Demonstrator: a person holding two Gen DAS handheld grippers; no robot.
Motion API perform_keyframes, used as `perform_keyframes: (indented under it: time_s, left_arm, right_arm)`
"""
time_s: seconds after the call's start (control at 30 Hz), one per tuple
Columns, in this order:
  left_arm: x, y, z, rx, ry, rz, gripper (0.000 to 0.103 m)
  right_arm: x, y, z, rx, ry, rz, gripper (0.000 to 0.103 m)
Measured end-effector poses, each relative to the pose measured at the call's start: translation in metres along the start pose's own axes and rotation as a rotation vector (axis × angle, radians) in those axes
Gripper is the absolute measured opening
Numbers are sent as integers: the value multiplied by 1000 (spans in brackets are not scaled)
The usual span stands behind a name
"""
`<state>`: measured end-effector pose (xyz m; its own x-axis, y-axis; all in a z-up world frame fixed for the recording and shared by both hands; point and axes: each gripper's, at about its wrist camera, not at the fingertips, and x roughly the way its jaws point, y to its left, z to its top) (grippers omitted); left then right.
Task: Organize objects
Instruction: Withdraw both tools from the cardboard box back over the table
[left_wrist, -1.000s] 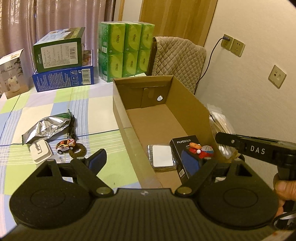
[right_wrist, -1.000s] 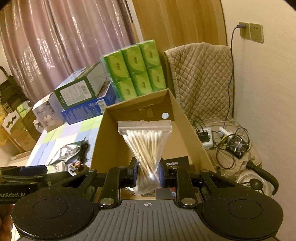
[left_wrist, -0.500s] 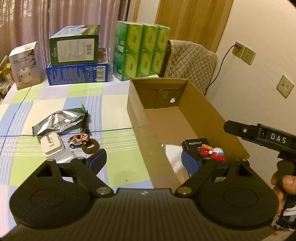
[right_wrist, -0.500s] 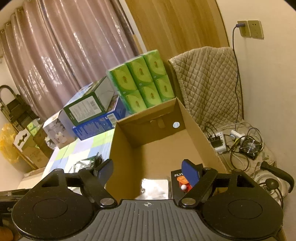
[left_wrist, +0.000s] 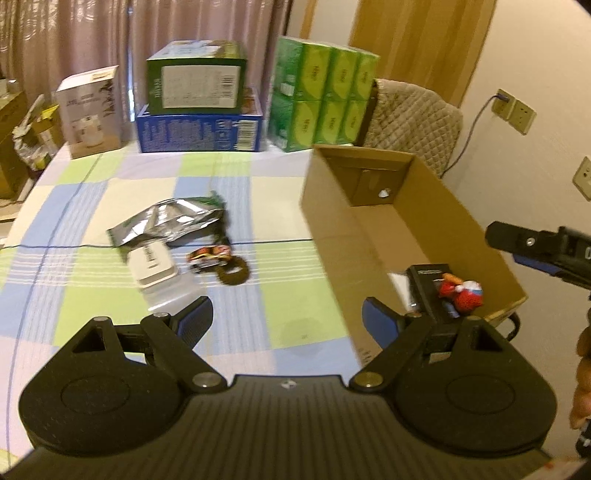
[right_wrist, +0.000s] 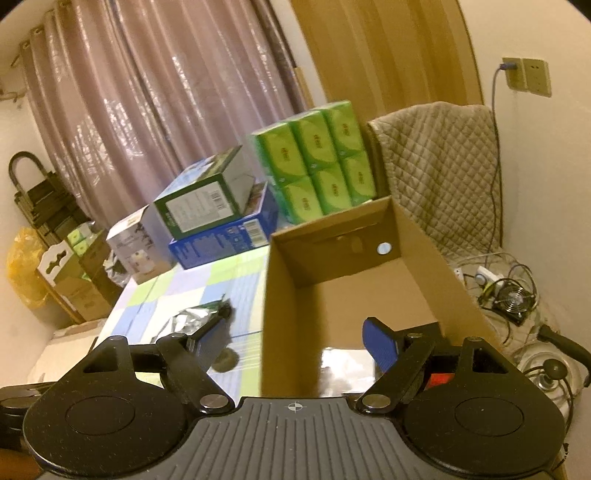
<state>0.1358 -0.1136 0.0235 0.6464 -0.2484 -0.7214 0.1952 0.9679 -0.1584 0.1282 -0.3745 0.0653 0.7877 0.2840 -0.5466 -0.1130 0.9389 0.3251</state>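
Cardboard box (left_wrist: 424, 236) stands at the table's right, holding one black case (left_wrist: 430, 284) and one red toy (left_wrist: 460, 295). Left gripper (left_wrist: 286, 319), jaws wide and empty, should descend squarely over one item. Remaining on the cloth: one foil pouch (left_wrist: 166, 221), one white case (left_wrist: 153, 264), one toy car (left_wrist: 208, 256). Right gripper (right_wrist: 295, 338) likewise gapes empty.

Your checked tablecloth (left_wrist: 110, 192) carried a foil pouch (left_wrist: 166, 221), white case (left_wrist: 153, 264) and toy car (left_wrist: 208, 255) mid-surface; the cardboard box (left_wrist: 332, 236) stood along its right edge.
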Motion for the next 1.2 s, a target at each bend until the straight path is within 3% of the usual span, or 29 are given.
perform_keyframes:
  time_s: [0.6,1.2]
  left_arm:
    - [-33,110,-21,-36,4,137,86]
    - [-39,137,-30,-79,14,142,88]
  right_arm:
    - [42,100,-40,-96,58,71,78]
    - [65,136,-68,-230,142,23,78]
